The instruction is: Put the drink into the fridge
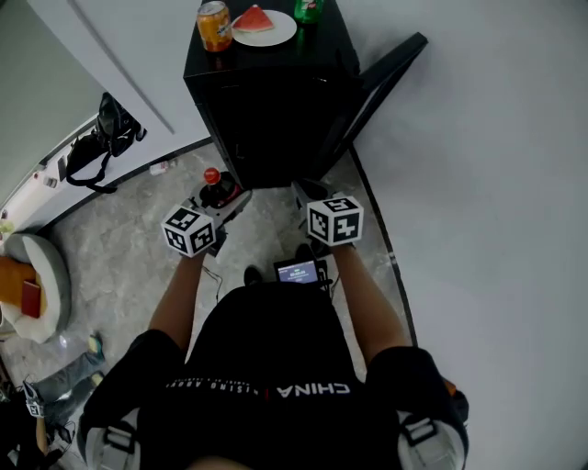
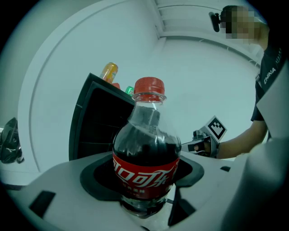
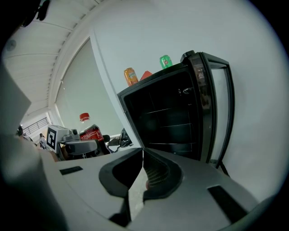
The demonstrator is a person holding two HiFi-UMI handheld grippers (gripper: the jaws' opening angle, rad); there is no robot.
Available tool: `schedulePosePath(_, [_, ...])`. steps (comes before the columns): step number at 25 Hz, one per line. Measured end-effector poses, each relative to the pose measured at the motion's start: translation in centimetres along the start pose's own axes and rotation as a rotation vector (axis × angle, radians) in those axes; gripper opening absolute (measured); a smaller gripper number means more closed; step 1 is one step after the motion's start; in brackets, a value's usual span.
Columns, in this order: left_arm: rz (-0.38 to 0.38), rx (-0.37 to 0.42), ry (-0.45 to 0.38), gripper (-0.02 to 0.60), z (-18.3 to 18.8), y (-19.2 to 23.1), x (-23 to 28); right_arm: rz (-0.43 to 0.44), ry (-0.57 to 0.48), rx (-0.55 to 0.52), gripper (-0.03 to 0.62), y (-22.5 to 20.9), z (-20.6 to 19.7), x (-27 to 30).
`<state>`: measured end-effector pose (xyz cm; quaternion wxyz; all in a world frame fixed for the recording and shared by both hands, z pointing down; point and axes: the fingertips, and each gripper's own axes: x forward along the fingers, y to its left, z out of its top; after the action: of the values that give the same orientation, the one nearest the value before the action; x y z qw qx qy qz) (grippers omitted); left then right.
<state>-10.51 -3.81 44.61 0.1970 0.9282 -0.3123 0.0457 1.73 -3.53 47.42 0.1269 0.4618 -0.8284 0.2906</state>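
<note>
A cola bottle [image 1: 214, 184] with a red cap and red label stands upright in my left gripper [image 1: 223, 196], whose jaws are shut on its lower body [image 2: 146, 158]. The black fridge [image 1: 266, 110] is just ahead, its door [image 1: 386, 78] swung open to the right and dark shelves [image 3: 171, 122] showing inside. My right gripper [image 1: 303, 191] hangs level with the left one, in front of the fridge opening; its jaws [image 3: 142, 173] meet with nothing between them. From the right gripper view the held bottle [image 3: 90, 133] shows at the left.
On the fridge top stand an orange can [image 1: 214, 25], a plate with a watermelon slice [image 1: 265, 26] and a green bottle [image 1: 309, 9]. A black bag [image 1: 106, 138] hangs at the left wall. A round cushion [image 1: 37, 285] lies on the floor at the far left.
</note>
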Motion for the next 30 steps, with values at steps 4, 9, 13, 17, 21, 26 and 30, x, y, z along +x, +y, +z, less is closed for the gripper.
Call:
schedulePosePath(4, [0.034, -0.009, -0.018, 0.318, 1.6, 0.4, 2.6, 0.037, -0.004, -0.017, 0.017, -2.2, 2.6, 0.8])
schedulePosePath(9, [0.076, 0.006, -0.029, 0.318, 3.0, 0.7, 6.0, 0.087, -0.006, -0.038, 0.017, -5.1, 5.1, 1.9])
schedulePosePath(13, [0.122, 0.008, -0.038, 0.318, 3.8, 1.1, 7.8, 0.132, 0.012, -0.047, 0.017, -6.7, 6.1, 2.9])
schedulePosePath(17, [0.139, 0.003, -0.048, 0.318, 4.0, 1.2, 8.6, 0.153, 0.032, -0.059, 0.017, -7.3, 6.2, 3.8])
schedulePosePath(21, [0.108, 0.019, -0.022, 0.318, 3.9, 1.7, 9.0, 0.141, 0.018, -0.053, 0.017, -6.8, 6.8, 4.3])
schedulePosePath(26, [0.073, 0.037, -0.007, 0.318, 4.4, 2.4, 8.6, 0.116, -0.015, -0.052, 0.017, -5.7, 7.6, 4.2])
schedulePosePath(30, [0.057, 0.035, 0.005, 0.318, 4.1, 2.6, 8.2, 0.096, -0.012, -0.033, 0.017, -5.5, 6.8, 4.0])
